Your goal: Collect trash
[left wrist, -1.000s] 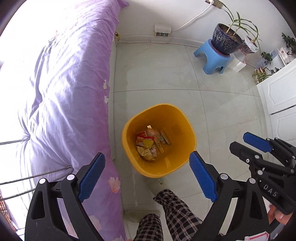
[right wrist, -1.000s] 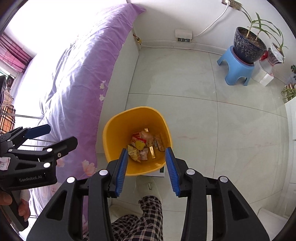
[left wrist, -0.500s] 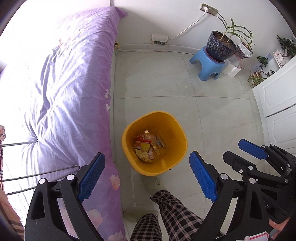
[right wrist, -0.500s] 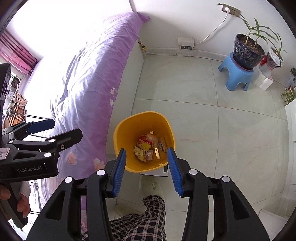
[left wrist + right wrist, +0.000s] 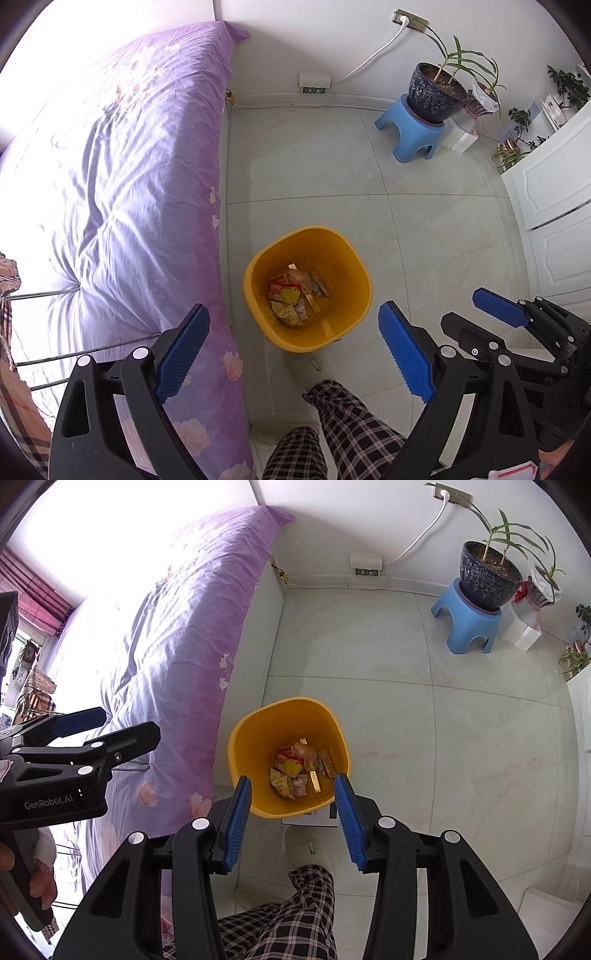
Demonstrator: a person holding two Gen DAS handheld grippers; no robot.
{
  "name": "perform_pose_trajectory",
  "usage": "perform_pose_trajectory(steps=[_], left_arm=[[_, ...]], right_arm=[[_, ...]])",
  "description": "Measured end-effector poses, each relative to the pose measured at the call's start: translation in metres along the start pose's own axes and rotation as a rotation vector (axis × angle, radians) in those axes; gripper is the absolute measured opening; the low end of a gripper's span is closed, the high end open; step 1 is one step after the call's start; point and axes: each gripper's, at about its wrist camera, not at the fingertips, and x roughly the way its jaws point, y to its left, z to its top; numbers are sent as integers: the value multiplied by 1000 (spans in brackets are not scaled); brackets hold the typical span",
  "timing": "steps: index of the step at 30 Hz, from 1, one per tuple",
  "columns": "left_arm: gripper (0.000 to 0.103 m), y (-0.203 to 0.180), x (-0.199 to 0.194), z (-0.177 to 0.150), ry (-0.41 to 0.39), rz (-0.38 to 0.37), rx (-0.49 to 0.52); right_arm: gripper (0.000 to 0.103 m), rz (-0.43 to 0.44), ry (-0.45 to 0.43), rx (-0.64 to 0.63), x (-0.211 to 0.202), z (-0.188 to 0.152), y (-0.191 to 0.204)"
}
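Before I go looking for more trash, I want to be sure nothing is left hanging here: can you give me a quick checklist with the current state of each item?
1. Left gripper empty, jaws wide apart: ok.
2. Right gripper empty, jaws apart, nothing between the pads: ok.
3. Wrappers lying at the bottom of the yellow bin: ok.
4. Bin upright on the floor beside the bed: ok.
5. Floor around the bin free of trash: not ok, a flat white item lies partly under the bin; trash or not, cannot tell.
6. Trash left elsewhere in the room: cannot tell.
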Motion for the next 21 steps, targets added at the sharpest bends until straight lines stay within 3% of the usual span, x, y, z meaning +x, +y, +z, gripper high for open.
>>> perform_pose_trajectory(steps=[21], left_arm=[[93,-2,-7,2,-17,2,3]], right_arm=[[51,4,-5,9,-2,2,-3]])
